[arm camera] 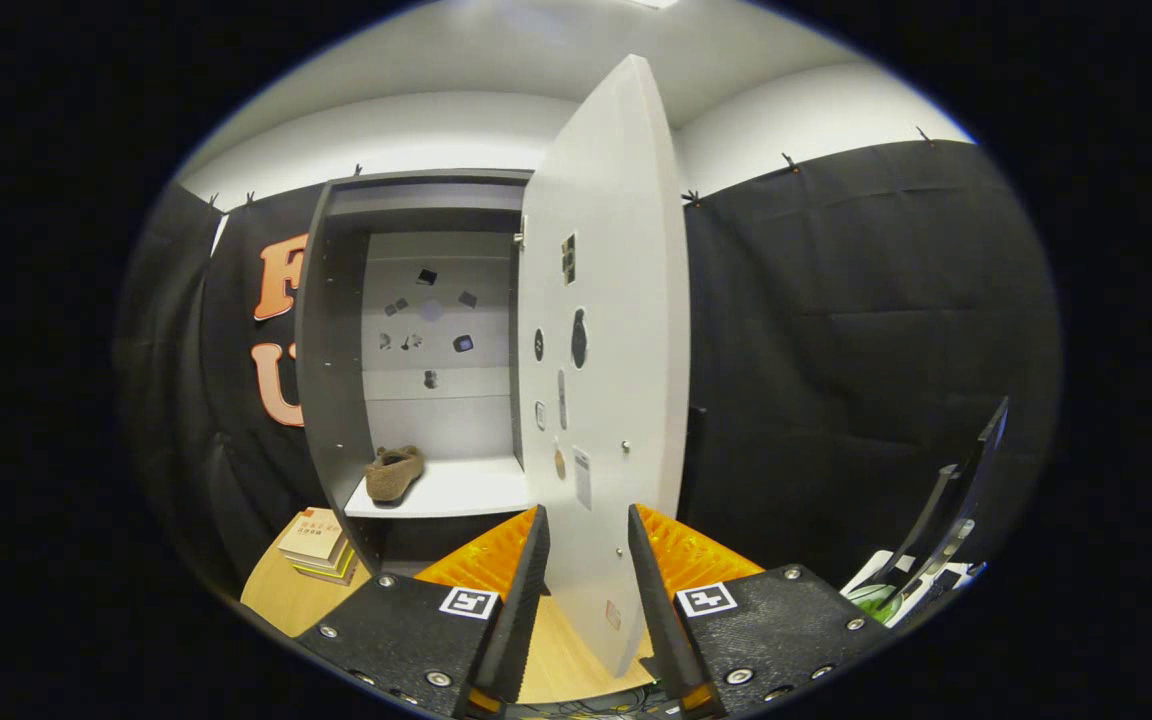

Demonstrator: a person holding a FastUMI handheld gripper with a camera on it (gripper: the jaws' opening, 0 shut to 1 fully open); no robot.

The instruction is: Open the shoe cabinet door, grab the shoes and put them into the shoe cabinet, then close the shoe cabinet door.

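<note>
One shoe point(394, 472) lies on the cabinet shelf point(456, 492) near its front left corner, toe pointing inward, so the judgement is that closing comes next. From the gripper view, the open door point(604, 330) stands edge-on straight ahead, its lower edge between the gripper point(586, 545) fingers, which stand moderately apart and, it seems, not pressing on it.

Shoe cabinet point(336, 330): dark-framed, pale back panel, standing upright, interior exposed. Cabinet door point(604, 330): white, swung wide open, hinged at cabinet's right side, small stickers and marks on inner face. Brown shoe point(394, 472): soft, slipper-like, apparently single, lying on white shelf point(456, 490), at shelf's left edge near left wall.
</note>
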